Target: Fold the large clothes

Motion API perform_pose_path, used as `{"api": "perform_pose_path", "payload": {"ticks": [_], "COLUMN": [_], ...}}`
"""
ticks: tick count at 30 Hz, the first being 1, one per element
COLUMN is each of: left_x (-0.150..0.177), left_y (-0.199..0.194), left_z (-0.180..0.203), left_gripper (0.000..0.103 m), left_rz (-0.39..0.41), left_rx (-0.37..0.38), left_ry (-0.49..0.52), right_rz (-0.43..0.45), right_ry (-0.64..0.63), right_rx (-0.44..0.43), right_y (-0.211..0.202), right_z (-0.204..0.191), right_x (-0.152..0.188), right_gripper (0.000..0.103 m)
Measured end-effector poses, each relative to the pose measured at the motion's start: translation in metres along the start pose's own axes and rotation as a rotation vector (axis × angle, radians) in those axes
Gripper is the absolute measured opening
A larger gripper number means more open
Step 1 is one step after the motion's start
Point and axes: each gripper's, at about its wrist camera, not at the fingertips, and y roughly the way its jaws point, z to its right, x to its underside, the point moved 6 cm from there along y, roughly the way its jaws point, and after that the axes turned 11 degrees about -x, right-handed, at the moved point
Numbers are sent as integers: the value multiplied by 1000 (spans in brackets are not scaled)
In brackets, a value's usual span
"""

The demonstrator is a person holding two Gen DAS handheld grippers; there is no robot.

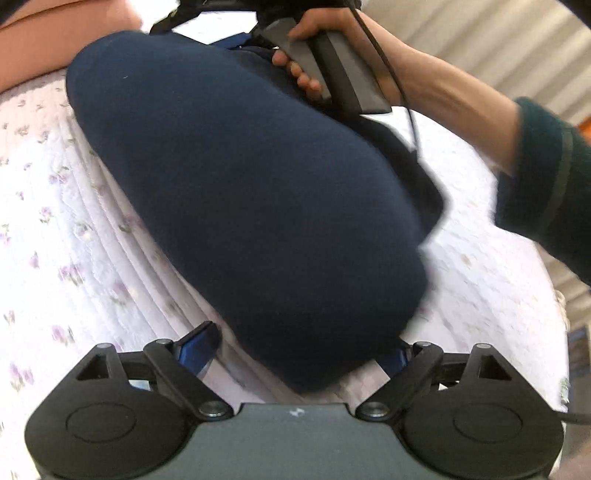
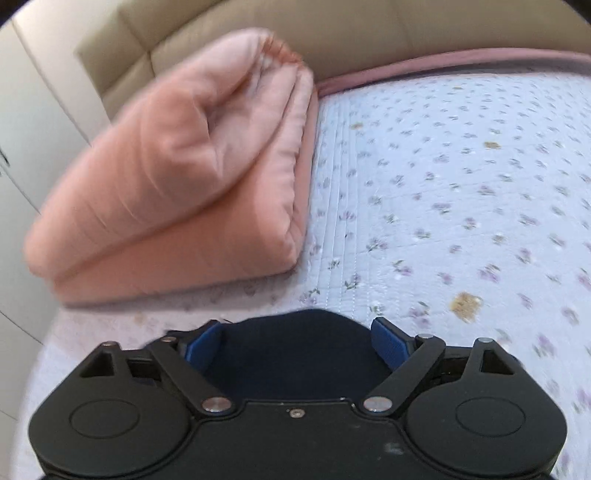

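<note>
A navy blue garment (image 1: 251, 192) lies folded into a long bundle across the floral quilt (image 1: 74, 229). My left gripper (image 1: 301, 350) is open, its blue-padded fingers (image 1: 197, 345) spread either side of the bundle's near end. My right gripper (image 2: 295, 341) is also open; the far end of the navy garment (image 2: 295, 354) sits between its blue pads (image 2: 389, 343). In the left wrist view the right gripper's grey body (image 1: 332, 62) shows at the top, held in a hand beyond the bundle.
A folded pink comforter (image 2: 177, 177) lies on the bed to the left in the right wrist view, against a beige padded headboard (image 2: 332, 26). The floral quilt (image 2: 461, 192) stretches to the right. The person's green-sleeved arm (image 1: 535, 184) crosses the right side.
</note>
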Motion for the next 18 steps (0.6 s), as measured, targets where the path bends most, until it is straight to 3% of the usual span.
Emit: {"api": "perform_pose_path", "payload": {"ticks": [3,5,7,8,11,14,18], "left_x": [3,-6,-24,-35,-55,-53,-37], "left_y": [-29,-53,-71,-73,-40,-12,7], "left_z": [-2,-9,-17,-22,-30,-30,-32], "left_gripper": [94,96,103,103,101,103,103], "left_rz": [20,91,198,240,169,93,16], "left_rx": [136,200,201,166,81,-35,36], "left_ry": [-113,-185,-200,-200,-202,-104,-248], "right_rz": [19,-9,-61,-83,-180,-339,-365], "right_ry": [-102,-218,-294,-316,-447,-614,-707], "right_rx": [-42,-52,-72,-85,-112,-81,47], "right_y": [-55,-89,-114,-123,-140,-141,-142], "right_z": [-16,-30,-37,-40,-50,-50,-42], "right_x": [14,35,60,71,111,164,206], "right_gripper": [102,102,102,102,102,103,103]}}
